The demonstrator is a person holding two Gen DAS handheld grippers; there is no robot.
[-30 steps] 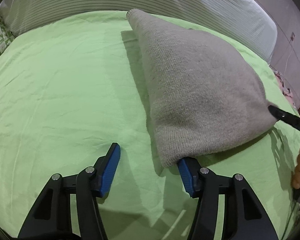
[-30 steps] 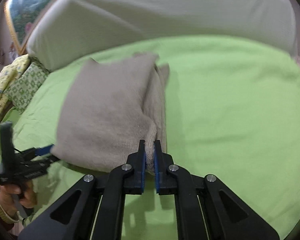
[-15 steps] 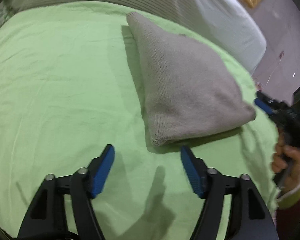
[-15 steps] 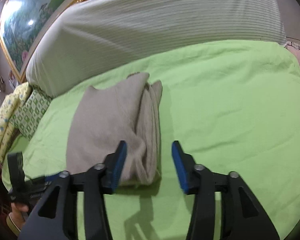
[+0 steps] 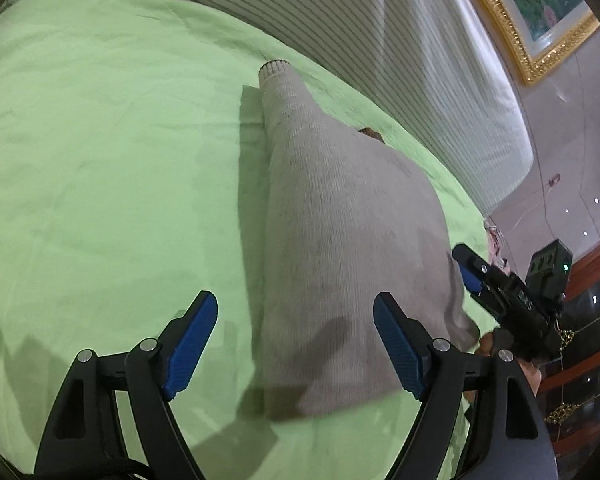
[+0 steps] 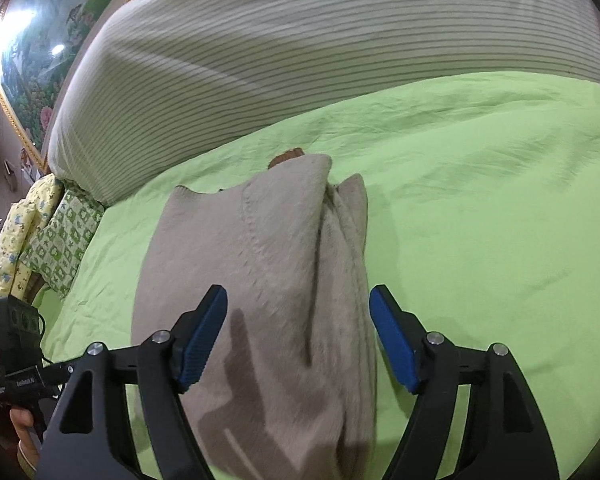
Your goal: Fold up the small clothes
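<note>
1. The folded grey knit garment [image 6: 268, 280] lies on the green bedsheet [image 6: 480, 220], its layered edge toward my right side (a ribbed cuff [image 5: 274, 70] points at the far end);
2. My right gripper [image 6: 298, 336] has just been opening; its blue pads stand wide over the garment's near end, pressing nothing;
3. My left gripper [image 5: 294, 344] has likewise just been opening, wide, holding nothing;
4. A striped cushion [image 6: 300, 60] stands behind the bed.

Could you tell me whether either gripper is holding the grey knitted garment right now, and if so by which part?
Nothing is held. The left gripper and right gripper have just been opening, and the folded garment lies free on the green sheet.
</note>
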